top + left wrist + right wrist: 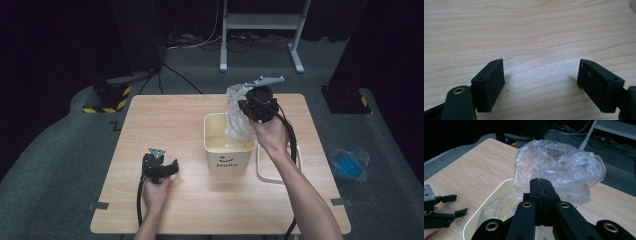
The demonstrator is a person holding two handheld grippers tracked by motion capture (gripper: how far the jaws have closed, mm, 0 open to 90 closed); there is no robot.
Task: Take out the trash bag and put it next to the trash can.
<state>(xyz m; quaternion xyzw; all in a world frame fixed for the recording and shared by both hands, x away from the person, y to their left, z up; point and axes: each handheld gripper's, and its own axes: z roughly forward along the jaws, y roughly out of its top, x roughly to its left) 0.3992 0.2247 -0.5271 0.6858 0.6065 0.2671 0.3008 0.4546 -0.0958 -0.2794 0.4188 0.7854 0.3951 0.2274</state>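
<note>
right gripper pinching a clear bag above the cream bin

from the high view i see my right gripper (248,106) held up over the far right part of the wooden table (165,125), with a crumpled clear plastic bag (237,112) hanging from it. the bag's lower end dips inside the cream bin (227,156), which stands near the middle of the table with a small dark print on its front wall. in the right gripper view the two black jaws sit pressed flat together, and the bag (559,167) bunches up and billows out just beyond their tips, so i read them as clamped on a fold of the plastic. below the jaws in that view more of the thin film (499,207) lies down in the bin (496,188), against its near wall.

my left gripper (172,167) rests low on the table to the left of the bin, well apart from it, with my hand (156,192) wrapped round its body. in the left gripper view its jaws stand wide apart with nothing but bare wood grain (529,32) between them; the same gripper (456,206) shows at the left edge of the right gripper view, jaws spread.

a flat cream lid (267,167) lies on the table just to the right of the bin, partly under my right forearm. on the grey floor off the table's right side sits a blue thing in a clear bag (348,164).
</note>
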